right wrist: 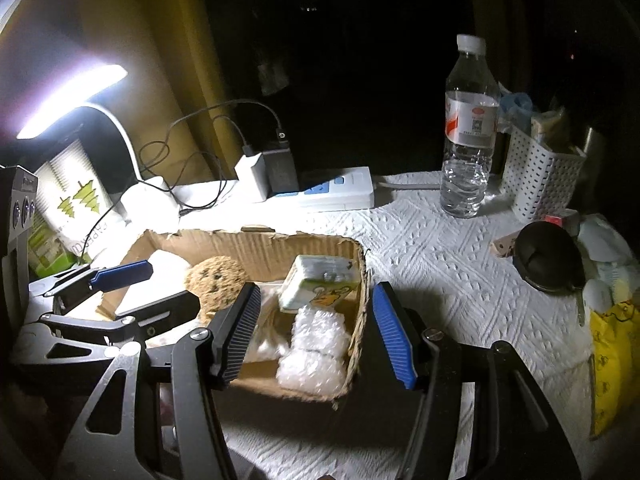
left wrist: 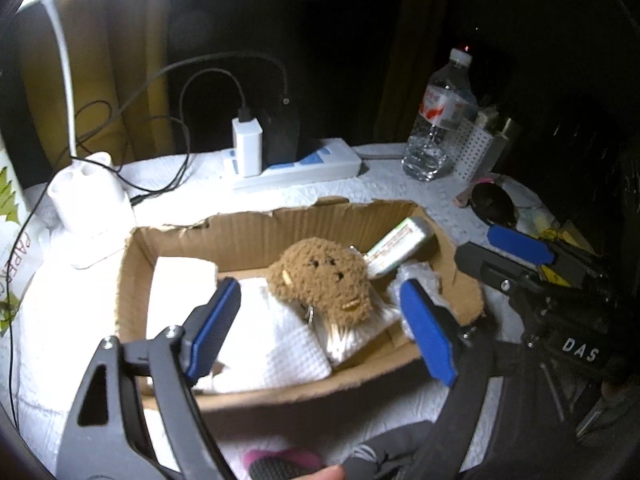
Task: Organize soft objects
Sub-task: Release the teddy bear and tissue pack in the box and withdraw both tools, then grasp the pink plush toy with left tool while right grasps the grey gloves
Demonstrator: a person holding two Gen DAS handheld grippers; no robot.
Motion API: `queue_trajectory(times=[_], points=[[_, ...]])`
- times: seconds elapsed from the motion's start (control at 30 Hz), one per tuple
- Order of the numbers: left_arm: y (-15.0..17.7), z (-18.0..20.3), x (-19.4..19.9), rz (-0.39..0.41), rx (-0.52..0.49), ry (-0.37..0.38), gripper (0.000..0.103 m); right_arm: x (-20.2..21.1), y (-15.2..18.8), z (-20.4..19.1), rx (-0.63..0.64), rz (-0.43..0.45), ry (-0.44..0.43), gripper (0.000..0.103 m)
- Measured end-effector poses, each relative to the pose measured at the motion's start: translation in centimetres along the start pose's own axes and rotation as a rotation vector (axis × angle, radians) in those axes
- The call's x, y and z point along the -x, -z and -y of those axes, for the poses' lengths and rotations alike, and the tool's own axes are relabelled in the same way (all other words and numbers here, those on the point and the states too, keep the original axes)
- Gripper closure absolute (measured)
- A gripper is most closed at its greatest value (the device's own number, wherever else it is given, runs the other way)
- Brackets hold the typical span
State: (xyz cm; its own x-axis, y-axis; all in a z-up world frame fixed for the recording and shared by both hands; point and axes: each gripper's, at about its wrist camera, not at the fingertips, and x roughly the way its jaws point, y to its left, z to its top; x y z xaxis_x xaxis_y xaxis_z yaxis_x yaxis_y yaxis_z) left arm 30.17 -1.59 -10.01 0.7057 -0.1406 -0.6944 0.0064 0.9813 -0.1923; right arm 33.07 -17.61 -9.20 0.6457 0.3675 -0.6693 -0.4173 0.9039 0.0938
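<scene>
A torn cardboard box [left wrist: 248, 220] [right wrist: 256, 242] sits on the white-covered table. In it lie a brown fuzzy plush toy [left wrist: 322, 280] [right wrist: 216, 280], folded white tissues [left wrist: 276, 344], a green-white tissue pack [left wrist: 396, 246] [right wrist: 316, 282] and a bubble-wrap bundle [right wrist: 316, 352]. My left gripper [left wrist: 320, 332] is open and empty, just above the box's near side, in front of the plush. My right gripper [right wrist: 314, 336] is open and empty, its jaws straddling the box's right wall over the bubble wrap. The left gripper [right wrist: 124, 292] also shows in the right wrist view.
Behind the box stand a power strip [left wrist: 304, 168] with chargers and cables, a white lamp base [left wrist: 86, 196], a water bottle [right wrist: 468, 132] and a white perforated basket [right wrist: 536, 176]. A black round object [right wrist: 548, 260] and a yellow bag [right wrist: 612, 356] lie at right.
</scene>
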Motion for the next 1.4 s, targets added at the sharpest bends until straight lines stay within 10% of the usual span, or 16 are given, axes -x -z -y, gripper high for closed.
queue_trajectory(times=[1.4], points=[[11.4,-5.6,7.0,-0.017,0.075,-0.028,0.02,2.1,9.9,-7.0,0.023,-0.106,-0.006,0.033]])
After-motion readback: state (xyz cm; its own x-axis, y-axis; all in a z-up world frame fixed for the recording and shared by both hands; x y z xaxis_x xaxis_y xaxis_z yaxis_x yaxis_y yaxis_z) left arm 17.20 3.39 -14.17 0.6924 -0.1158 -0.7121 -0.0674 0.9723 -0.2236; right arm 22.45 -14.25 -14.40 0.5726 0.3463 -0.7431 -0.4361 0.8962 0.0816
